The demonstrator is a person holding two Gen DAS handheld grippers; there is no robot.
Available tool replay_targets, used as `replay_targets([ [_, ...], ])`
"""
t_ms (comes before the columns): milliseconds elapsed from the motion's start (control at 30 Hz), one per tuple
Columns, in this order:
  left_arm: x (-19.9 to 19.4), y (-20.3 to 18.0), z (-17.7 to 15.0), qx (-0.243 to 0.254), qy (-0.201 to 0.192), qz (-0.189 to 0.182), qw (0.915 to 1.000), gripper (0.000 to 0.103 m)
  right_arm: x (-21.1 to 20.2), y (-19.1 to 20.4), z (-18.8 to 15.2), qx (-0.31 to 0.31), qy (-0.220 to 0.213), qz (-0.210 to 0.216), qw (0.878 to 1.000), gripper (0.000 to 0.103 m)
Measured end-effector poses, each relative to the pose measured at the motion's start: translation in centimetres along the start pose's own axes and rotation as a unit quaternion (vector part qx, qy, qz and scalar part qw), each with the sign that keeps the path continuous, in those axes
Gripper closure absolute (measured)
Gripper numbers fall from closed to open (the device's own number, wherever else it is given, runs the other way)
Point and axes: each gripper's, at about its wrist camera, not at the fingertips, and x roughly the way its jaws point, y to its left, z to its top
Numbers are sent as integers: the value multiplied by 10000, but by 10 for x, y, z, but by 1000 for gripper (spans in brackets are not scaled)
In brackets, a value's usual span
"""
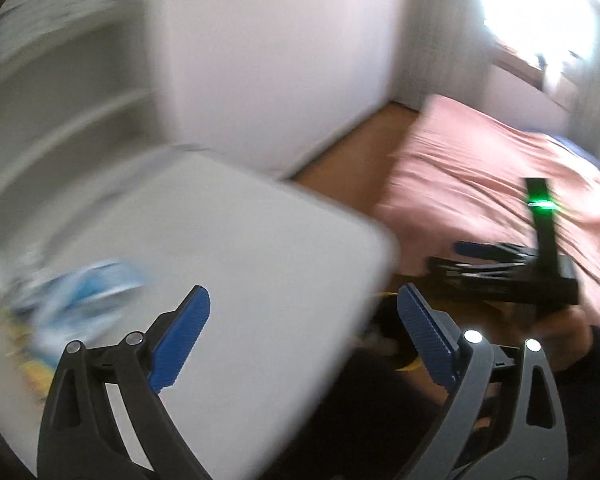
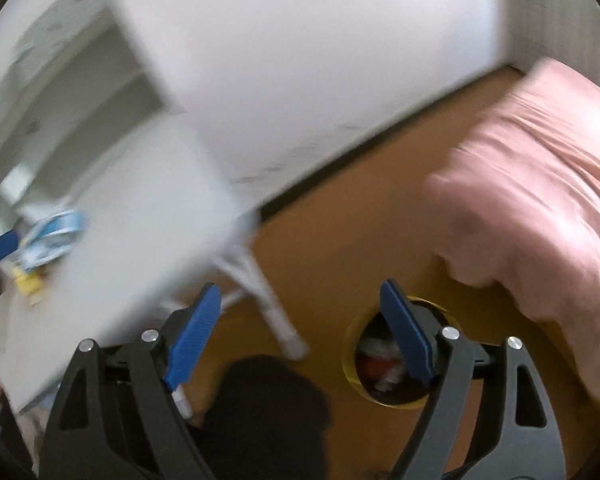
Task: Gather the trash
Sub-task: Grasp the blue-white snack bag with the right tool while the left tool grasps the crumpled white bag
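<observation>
A home bedroom: pink-sheeted bed (image 2: 540, 184), white table (image 1: 228, 264), wooden floor (image 2: 340, 248).

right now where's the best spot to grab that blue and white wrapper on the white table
Judging through the blur, the blue and white wrapper lies crumpled and low on the white table, beside yellow scraps. Come from above and pinch its raised crumpled middle, where the folds give the pads something to close on. Both the left gripper and the right gripper are open and empty.

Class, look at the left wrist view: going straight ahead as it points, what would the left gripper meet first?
Probably the white table: its top fills the space ahead of the open left gripper, though blur makes depth uncertain.
</observation>
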Motion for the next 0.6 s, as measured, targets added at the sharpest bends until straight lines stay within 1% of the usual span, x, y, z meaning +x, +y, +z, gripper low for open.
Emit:
replay_targets([
  [33, -10, 22, -3, -160, -5, 193, 9997, 11, 6, 23, 7, -167, 57, 218, 9996, 23],
  [67, -23, 53, -8, -403, -8, 476, 9981, 11, 12, 48, 13, -343, 125, 435, 9984, 23],
  [133, -43, 96, -15, -773, -37, 849, 9934, 11, 25, 93, 23, -640, 294, 822, 9941, 23],
  [167, -57, 127, -22, -1004, -88, 1141, 9884, 11, 33, 117, 28, -796, 397, 1018, 9908, 23],
  [233, -71, 161, -30, -1213, -98, 1509, 9810, 11, 49, 159, 35, -1062, 654, 1310, 9835, 21],
  [267, -79, 187, -38, -1390, -89, 1738, 9749, 11, 59, 182, 38, -1143, 825, 1471, 9790, 21],
  [367, -86, 235, -49, -1805, -48, 2000, 9630, 11, 83, 233, 46, -1057, 1334, 1976, 9654, 20],
  [400, -85, 247, -53, -1899, -28, 2005, 9611, 11, 92, 249, 49, -987, 1512, 2141, 9600, 20],
  [467, -80, 268, -56, -2022, 70, 1944, 9598, 11, 105, 270, 53, -782, 1815, 2357, 9515, 20],
  [533, -66, 283, -56, -2067, 181, 1928, 9590, 11, 121, 288, 59, -474, 2143, 2496, 9431, 20],
  [600, -51, 303, -55, -2081, 292, 1857, 9599, 11, 131, 301, 62, -334, 2334, 2526, 9384, 20],
])
